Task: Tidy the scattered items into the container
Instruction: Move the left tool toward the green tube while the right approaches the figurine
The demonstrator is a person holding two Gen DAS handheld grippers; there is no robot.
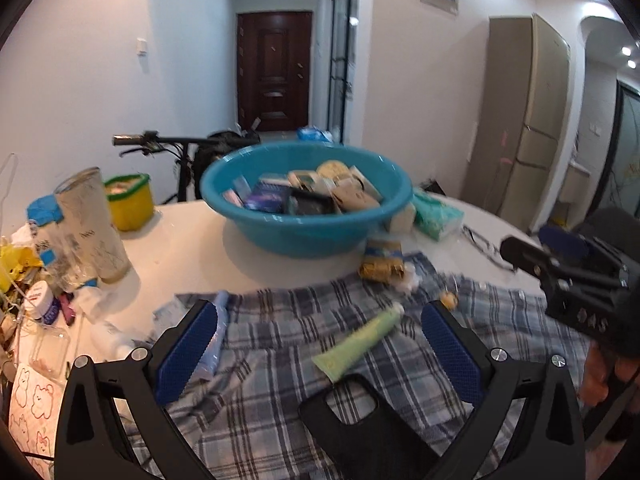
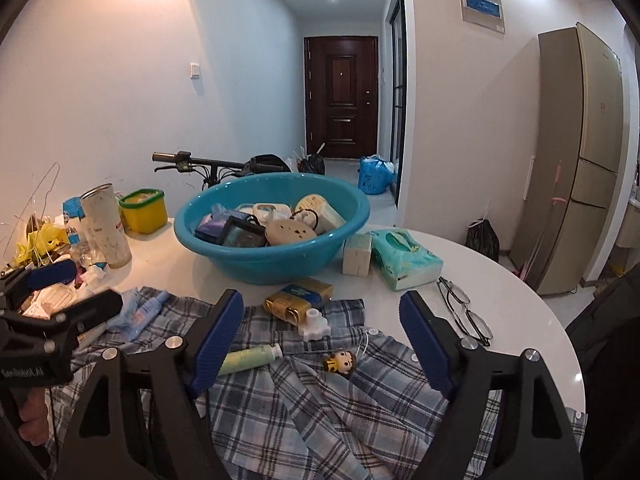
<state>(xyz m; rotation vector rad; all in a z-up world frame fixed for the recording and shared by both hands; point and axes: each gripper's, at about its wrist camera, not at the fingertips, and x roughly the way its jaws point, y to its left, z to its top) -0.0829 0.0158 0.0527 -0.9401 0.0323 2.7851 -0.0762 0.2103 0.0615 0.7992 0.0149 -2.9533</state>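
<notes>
A blue basin [image 1: 280, 236] [image 2: 256, 264] holding several small items stands on the white round table. A plaid shirt [image 1: 280, 360] [image 2: 320, 408] lies in front of it. On the shirt lie a green tube [image 1: 356, 346] [image 2: 248, 358], a black phone case [image 1: 360, 432], a small doll figure [image 2: 340, 362], a white cap piece [image 2: 314, 322] and a gold-blue pack [image 1: 382, 266] [image 2: 298, 298]. A light blue tube [image 1: 216, 336] [image 2: 146, 312] lies at the shirt's left. My left gripper [image 1: 320, 344] is open above the green tube and case. My right gripper [image 2: 322, 338] is open above the doll.
A tissue pack [image 2: 404, 258], a white box [image 2: 357, 256] and glasses [image 2: 464, 310] lie right of the basin. A tall cup [image 2: 106, 226], a yellow tub [image 2: 144, 210] and a clutter pile [image 1: 36, 280] fill the left side. The table edge [image 2: 560, 340] curves at right.
</notes>
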